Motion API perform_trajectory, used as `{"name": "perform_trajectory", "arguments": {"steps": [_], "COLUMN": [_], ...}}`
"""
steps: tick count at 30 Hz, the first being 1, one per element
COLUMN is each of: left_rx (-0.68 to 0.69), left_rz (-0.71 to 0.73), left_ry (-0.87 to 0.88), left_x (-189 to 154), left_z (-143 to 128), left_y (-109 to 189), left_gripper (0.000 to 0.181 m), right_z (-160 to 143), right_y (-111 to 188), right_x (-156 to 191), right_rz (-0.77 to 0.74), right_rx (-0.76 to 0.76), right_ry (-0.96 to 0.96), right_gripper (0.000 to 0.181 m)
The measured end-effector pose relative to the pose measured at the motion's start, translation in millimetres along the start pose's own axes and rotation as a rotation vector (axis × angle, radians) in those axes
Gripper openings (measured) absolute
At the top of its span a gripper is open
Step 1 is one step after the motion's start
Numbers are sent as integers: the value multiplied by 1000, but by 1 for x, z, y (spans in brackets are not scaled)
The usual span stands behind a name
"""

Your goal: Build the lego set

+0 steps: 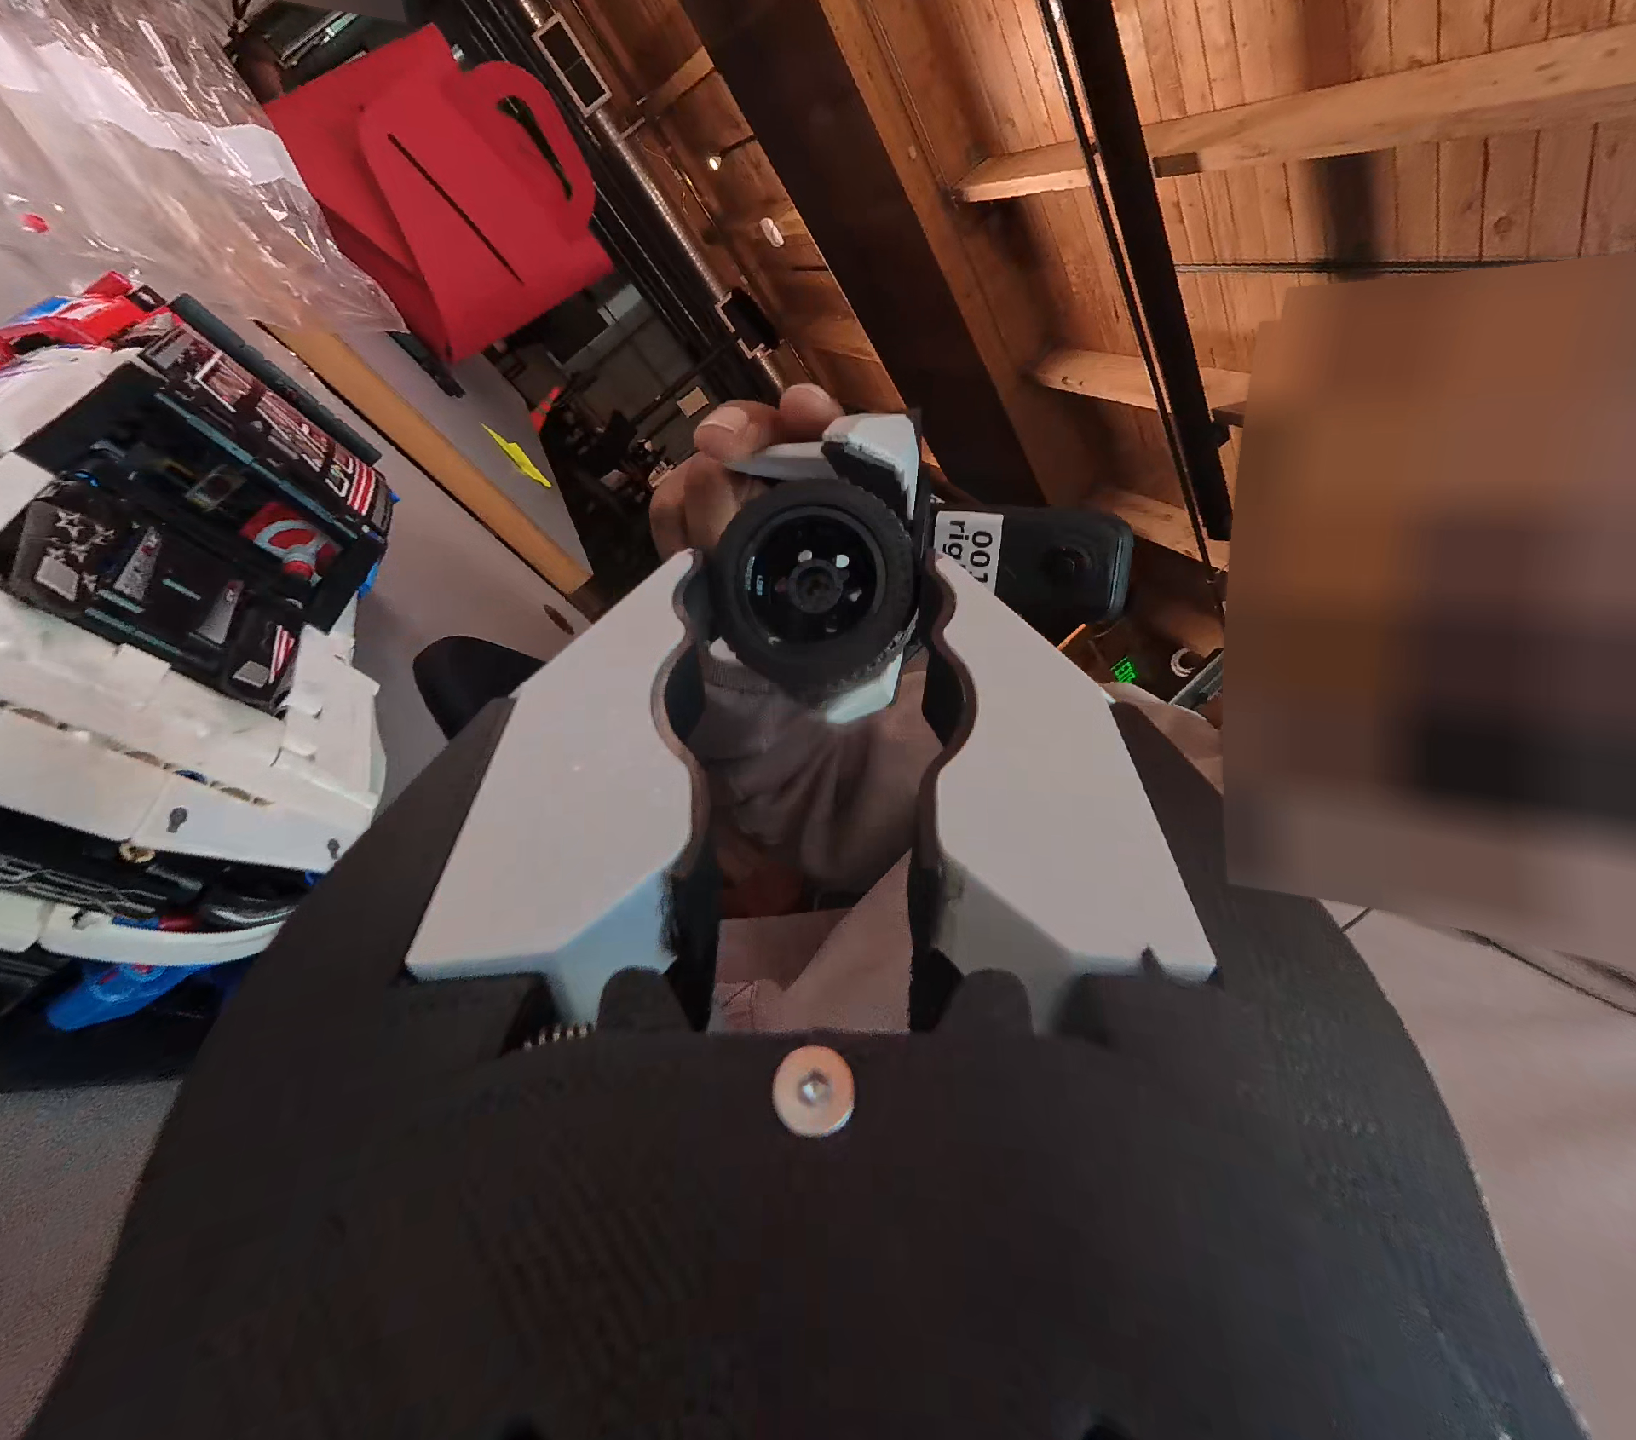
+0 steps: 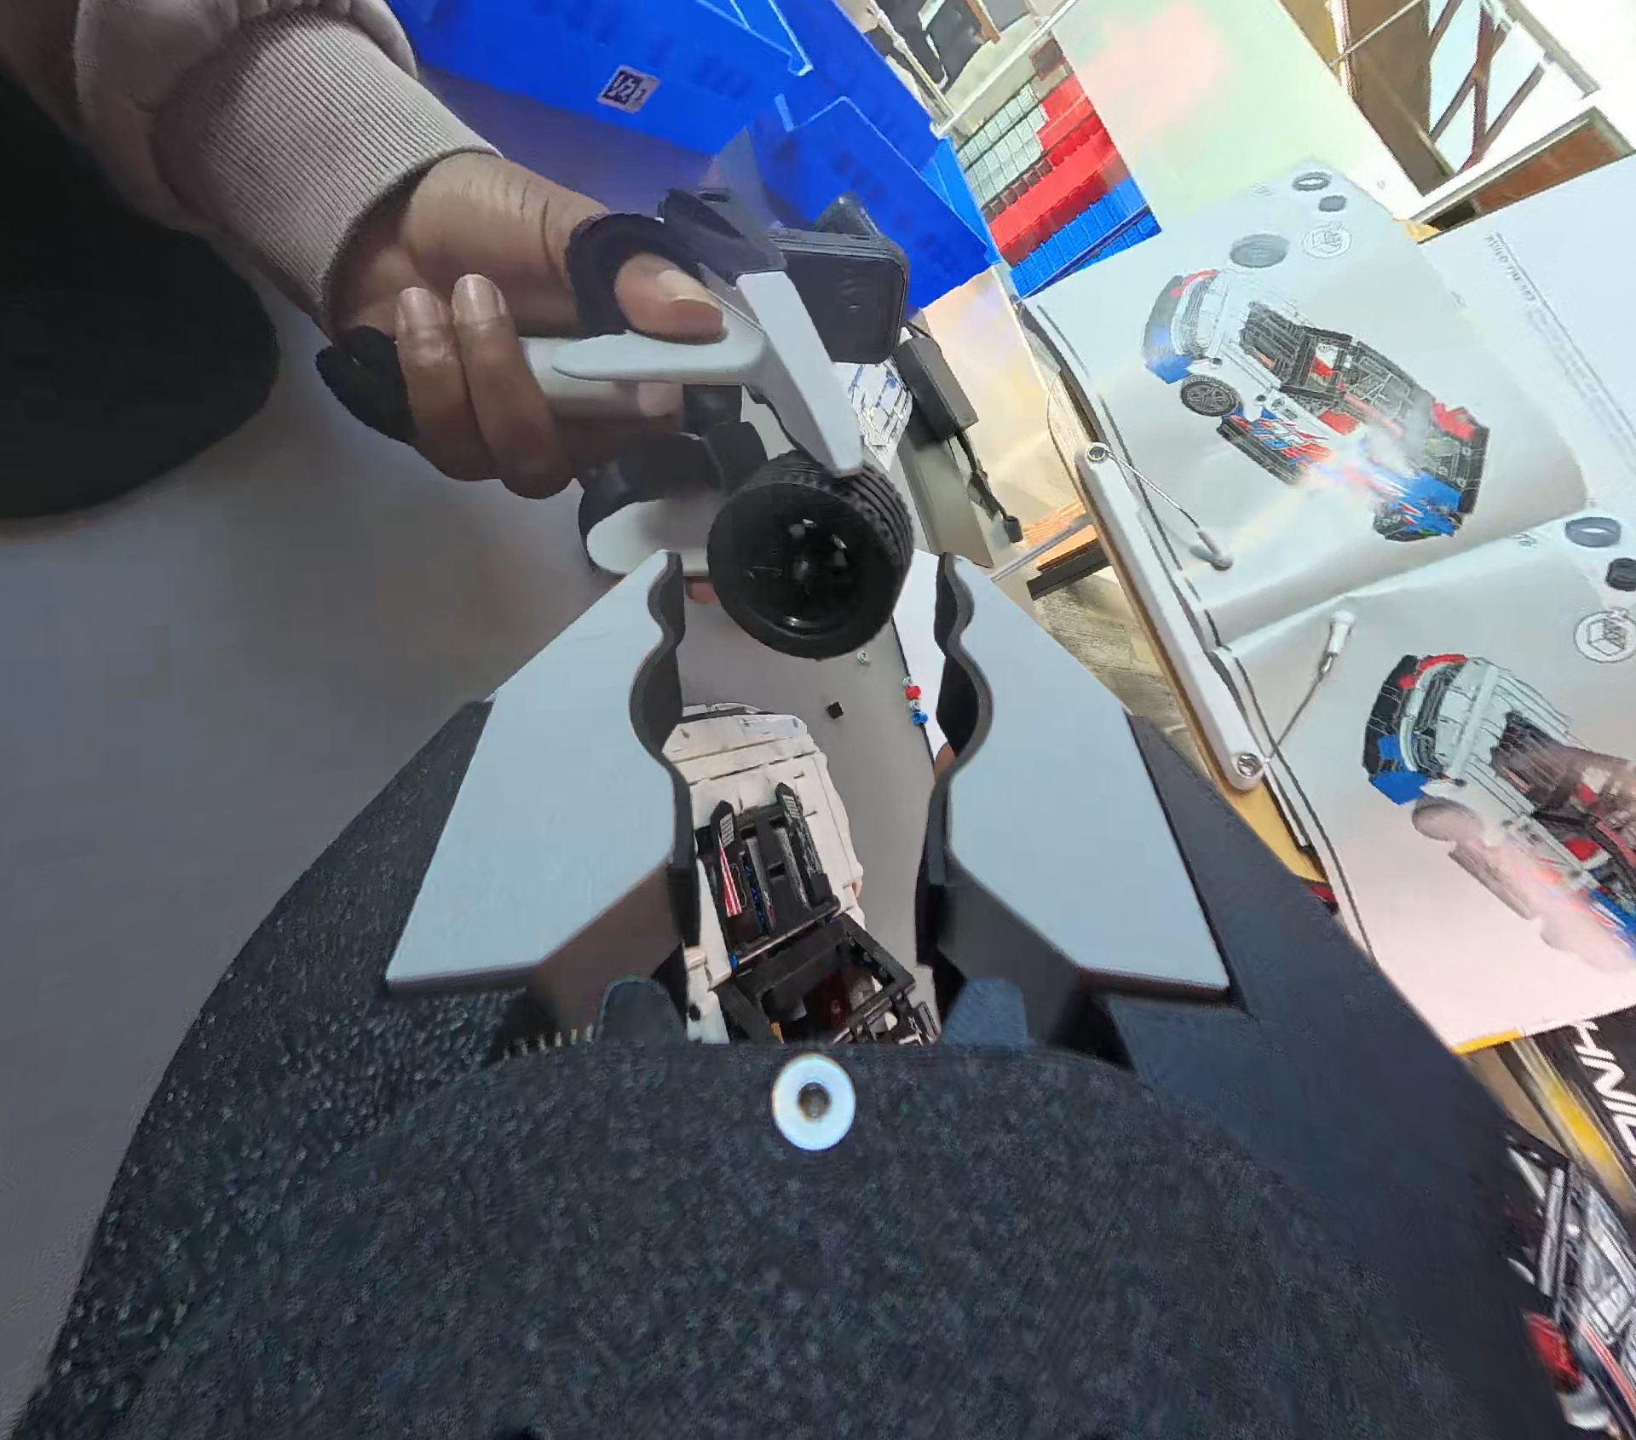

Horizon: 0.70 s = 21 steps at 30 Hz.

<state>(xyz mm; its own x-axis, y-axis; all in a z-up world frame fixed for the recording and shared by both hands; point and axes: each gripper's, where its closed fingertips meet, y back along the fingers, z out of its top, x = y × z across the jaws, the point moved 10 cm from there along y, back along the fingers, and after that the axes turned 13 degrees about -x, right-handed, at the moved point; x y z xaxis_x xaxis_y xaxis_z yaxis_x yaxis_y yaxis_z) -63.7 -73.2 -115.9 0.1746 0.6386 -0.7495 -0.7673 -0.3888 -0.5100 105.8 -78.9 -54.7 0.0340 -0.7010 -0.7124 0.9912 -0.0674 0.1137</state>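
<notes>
Black wheel [image 1: 814, 583] raised above counter [image 2: 221, 645]. Tire clamped top and bottom by right fingers [image 1: 872, 437]. Tire flanked by left fingers [image 1: 620, 689]; grip cannot be told. Lego car model [image 1: 177, 556] at left.

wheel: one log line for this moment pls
wheel: midair | left gripper: flanks it | right gripper: flanks it | holder: unclear | car: on table

left tongs [image 1: 810, 583] and right tongs [image 2: 806, 583] meet tip to tip, part-spread.

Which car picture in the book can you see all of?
The upper car picture on the open booklet. It shows whole, nose to tail. The lower car picture runs off the right edge of the view.
</notes>
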Motion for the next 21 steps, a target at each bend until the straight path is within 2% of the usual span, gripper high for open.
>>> {"name": "perform_trajectory", "arguments": {"steps": [2,5,9,11,13,15,18,21], "left_rx": [-26,-58,-50,-38,13,69,176,286], "left_rz": [3,18,25,55,118,190,341,472], "left_ry": [6,20,-13,-114,-275,-453,-686,-822], "left_x": [0,1,2,0,-4,-10,-13,-9], "left_z": [-2,-3,-1,3,7,10,11,6], "left_y": [-1,1,5,8,13,22,38,53], "left_gripper": [46,46,46,50,60,62,66,73], "right_z": [-2,-4,-5,-6,-10,-17,-33,-48], "right_y": [-9,-14,-16,-16,-15,-12,-4,11], "right_x": [6,5,2,-1,-4,-5,5,20], "right_rz": [-5,-50,0,42,78,152,355,567], "right_rx": [7,28,35,39,56,93,201,366], "right_ry": [45,99,24,-55,-114,-195,-314,-346], "right_gripper": [57,46,45,44,45,44,44,45]}}
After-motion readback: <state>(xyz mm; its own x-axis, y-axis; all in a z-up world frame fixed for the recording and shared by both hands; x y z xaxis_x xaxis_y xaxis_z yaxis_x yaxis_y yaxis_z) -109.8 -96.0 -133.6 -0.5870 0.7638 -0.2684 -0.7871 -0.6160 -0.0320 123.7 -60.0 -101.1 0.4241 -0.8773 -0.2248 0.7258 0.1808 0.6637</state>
